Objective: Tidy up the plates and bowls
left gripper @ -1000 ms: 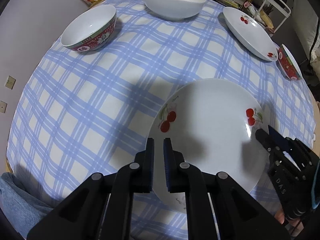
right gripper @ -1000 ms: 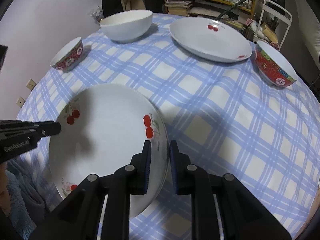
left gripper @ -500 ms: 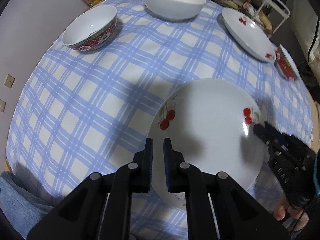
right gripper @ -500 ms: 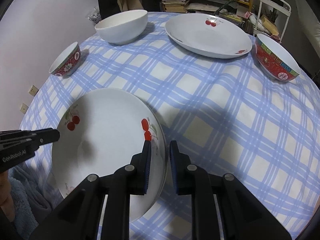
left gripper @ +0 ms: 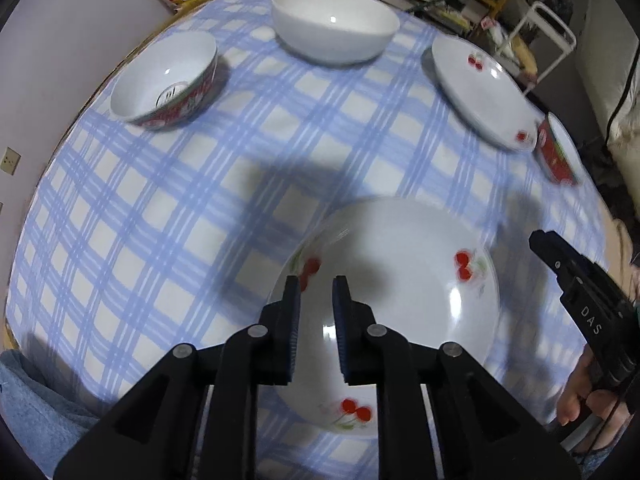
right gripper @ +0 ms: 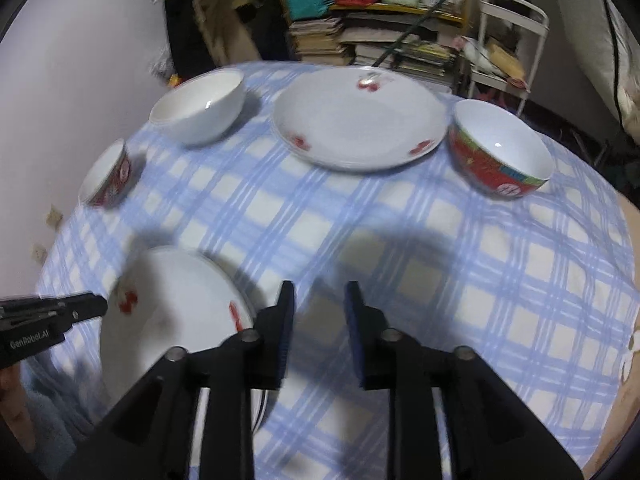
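Note:
A white cherry-print plate [left gripper: 400, 300] lies flat on the blue checked tablecloth [left gripper: 160, 208] near the front edge. My left gripper [left gripper: 316, 284] hovers over the plate's left rim. Its jaws are opening and the pads do not touch the plate. My right gripper [right gripper: 320, 288] is over bare cloth just right of the plate [right gripper: 172, 312], its jaws opening with nothing between them. Farther back stand a plain white bowl [left gripper: 334, 20], a red patterned bowl [left gripper: 168, 80], a second cherry plate [right gripper: 360, 116] and a second red bowl [right gripper: 500, 152].
The round table drops away on all sides, with a lilac wall [left gripper: 48, 60] to the left. Behind it are stacked books [right gripper: 320, 40] and a white metal cart [right gripper: 512, 40]. A blue-grey garment [left gripper: 36, 412] is at the front left edge. A hand [left gripper: 576, 400] holds the right gripper.
Both grippers were shut on opposite rims of the near plate. Both have let go and their jaws have parted. The right gripper has swung right, off the plate; the left has lifted a little.

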A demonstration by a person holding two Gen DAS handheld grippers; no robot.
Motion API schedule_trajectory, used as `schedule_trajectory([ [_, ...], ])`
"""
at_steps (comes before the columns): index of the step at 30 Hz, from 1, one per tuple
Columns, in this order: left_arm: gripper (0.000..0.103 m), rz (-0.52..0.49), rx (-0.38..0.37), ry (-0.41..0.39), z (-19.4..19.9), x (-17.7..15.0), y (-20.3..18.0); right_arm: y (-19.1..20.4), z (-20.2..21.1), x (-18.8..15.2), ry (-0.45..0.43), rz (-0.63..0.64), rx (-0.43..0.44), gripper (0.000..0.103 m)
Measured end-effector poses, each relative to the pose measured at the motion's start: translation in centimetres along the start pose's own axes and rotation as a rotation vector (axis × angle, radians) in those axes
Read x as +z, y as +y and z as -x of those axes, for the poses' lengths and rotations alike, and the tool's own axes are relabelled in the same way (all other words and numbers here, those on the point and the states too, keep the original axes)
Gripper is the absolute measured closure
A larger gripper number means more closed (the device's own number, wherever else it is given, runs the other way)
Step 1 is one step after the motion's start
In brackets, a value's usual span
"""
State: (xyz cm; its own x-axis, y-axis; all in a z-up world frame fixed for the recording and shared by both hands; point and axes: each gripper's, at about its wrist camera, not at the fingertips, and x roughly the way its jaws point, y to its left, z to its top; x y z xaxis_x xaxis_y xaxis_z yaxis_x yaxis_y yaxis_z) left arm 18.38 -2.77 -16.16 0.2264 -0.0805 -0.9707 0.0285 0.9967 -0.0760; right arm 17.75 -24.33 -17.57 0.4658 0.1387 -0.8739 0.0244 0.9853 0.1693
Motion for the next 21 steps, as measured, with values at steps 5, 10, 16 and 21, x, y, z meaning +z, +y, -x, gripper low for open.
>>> schedule_trajectory([
  [5, 0.068, 0.003, 0.020, -0.030, -0.2, 3.1, -1.4, -2.5, 0.1, 3.5, -0.047, -0.065, 0.029, 0.053],
  [10, 0.044, -0.023, 0.065, -0.075, -1.1, 6.0, -2.8, -3.7, 0.1, 7.4, -0.098, -0.027, 0.043, 0.020],
  [16, 0.020, -0.071, 0.080, -0.115, -2.6, 9.0, -5.2, -4.0, -1.4, 11.7, -0.090, 0.052, -0.026, 0.006],
  [21, 0.020, -0.021, 0.036, -0.140, -3.7, 11.2, -6.4, -4.7, -3.1, 15.0, -0.080, 0.065, -0.052, 0.006],
])
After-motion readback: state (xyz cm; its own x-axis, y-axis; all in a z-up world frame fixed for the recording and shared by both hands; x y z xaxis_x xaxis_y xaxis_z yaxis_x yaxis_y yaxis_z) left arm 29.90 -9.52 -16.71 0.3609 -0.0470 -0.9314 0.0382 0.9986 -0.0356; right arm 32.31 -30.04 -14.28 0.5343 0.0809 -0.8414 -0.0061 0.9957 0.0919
